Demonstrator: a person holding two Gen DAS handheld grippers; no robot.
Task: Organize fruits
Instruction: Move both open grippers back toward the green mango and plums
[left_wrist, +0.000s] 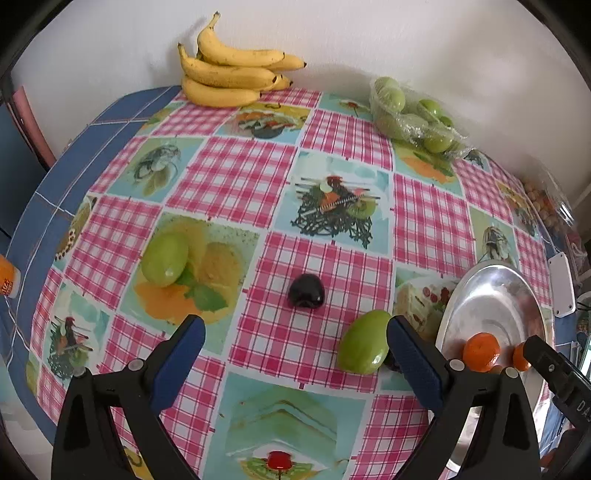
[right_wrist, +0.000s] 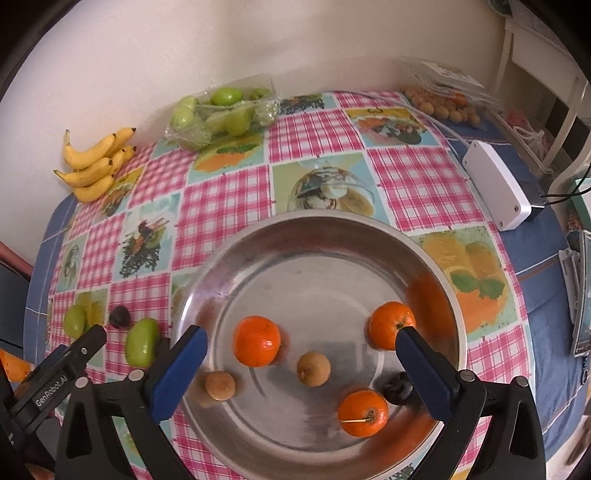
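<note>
Between the right gripper's (right_wrist: 301, 354) wide-spread blue fingers sits the steel bowl (right_wrist: 295, 236), nothing gripped — pads clear of everything. Inside the bowl: one orange (right_wrist: 256, 340) just ahead of the left finger, a second orange (right_wrist: 391, 325) touching the right fingertip from this angle, a third orange (right_wrist: 363, 412) nearer the camera, two small brown fruits (right_wrist: 313, 368), and a dark plum (right_wrist: 397, 387) tucked by the right finger. Left gripper (left_wrist: 295, 332) also fully open and empty, hovering over the checked tablecloth (left_wrist: 236, 166); a dark plum (left_wrist: 306, 291) lies on the cloth just ahead, between its fingers. A green fruit (left_wrist: 364, 341) sits just inside its right finger, another green fruit (left_wrist: 164, 258) ahead-left. Bananas (left_wrist: 229, 70) and a bagged pack of green fruit (left_wrist: 413, 118) are far ahead by the wall — well apart from both claws.
</note>
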